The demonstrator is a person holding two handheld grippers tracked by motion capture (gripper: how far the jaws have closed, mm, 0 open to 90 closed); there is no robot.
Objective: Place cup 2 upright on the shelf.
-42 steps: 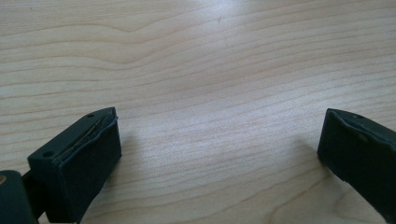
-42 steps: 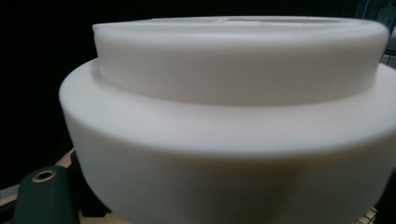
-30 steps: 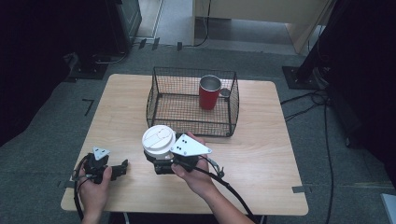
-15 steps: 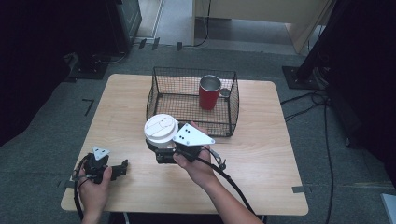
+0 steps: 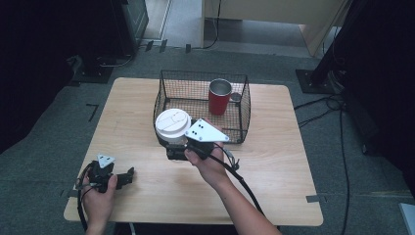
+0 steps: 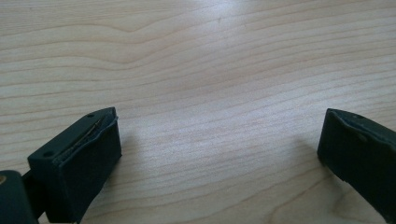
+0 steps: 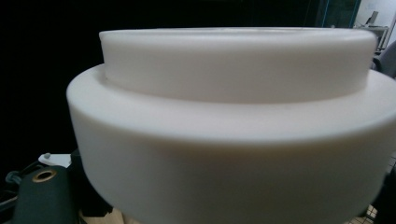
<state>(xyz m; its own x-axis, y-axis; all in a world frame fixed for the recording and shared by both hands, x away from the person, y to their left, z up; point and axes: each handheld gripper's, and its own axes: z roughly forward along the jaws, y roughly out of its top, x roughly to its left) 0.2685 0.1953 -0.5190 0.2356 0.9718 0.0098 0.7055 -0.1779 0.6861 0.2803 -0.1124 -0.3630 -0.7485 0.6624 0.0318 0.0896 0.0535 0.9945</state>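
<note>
A dark cup with a white lid (image 5: 172, 125) hangs above the table, just at the wire basket's front left corner. My right gripper (image 5: 172, 147) is shut on the cup's body below the lid, its grey plate turned upward. In the right gripper view the white lid (image 7: 233, 116) looms very close and hides the jaws. A red metal cup (image 5: 219, 97) stands upright inside the black wire basket (image 5: 203, 73). Near the table's front left corner, my left gripper (image 5: 128, 175) lies low and open; its fingers (image 6: 79, 158) stand wide apart over bare wood.
The basket sits at the far middle of the light wooden table (image 5: 274, 147). A black cable (image 5: 244, 181) trails from the right gripper along the forearm. Dark floor with stands and cables surrounds the table.
My right gripper has lifted the lidded cup and carried it away from the person, toward the basket's front left corner. The left gripper has stayed where it was.
</note>
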